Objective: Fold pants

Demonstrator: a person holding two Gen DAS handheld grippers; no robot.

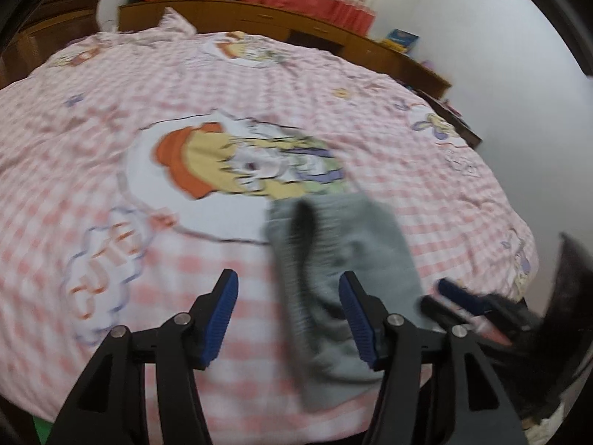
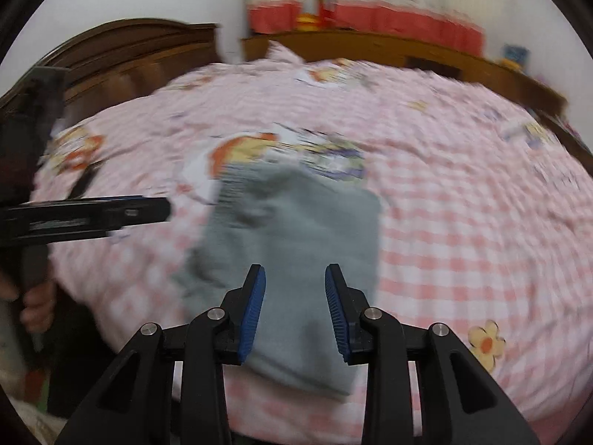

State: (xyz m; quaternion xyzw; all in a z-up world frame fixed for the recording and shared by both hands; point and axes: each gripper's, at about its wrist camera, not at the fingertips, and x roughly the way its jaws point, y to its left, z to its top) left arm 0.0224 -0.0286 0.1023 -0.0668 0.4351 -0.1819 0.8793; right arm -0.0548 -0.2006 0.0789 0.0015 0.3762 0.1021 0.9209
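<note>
Pants (image 2: pixel 296 244): you have them lying on the bed (image 2: pixel 463 222), near its front edge.
Left hand-held gripper (image 1: pixel 287 315): yours is left of the pants.
Right hand-held gripper (image 2: pixel 295 311): yours is over them.
Headboard (image 2: pixel 122 52): behind, left.

We can make out only one piece of lettering: large outlined letters (image 1: pixel 107 256) printed on the pink checked bed cover (image 1: pixel 426 170), inside a wavy blue cloud shape beside the cartoon figure (image 1: pixel 237 163). The letters are orange with blue edging and seem to spell "CUTE", though blur leaves us unsure. In the right wrist view we find nothing readable; the prints on the cover there are too smeared to tell.
</note>
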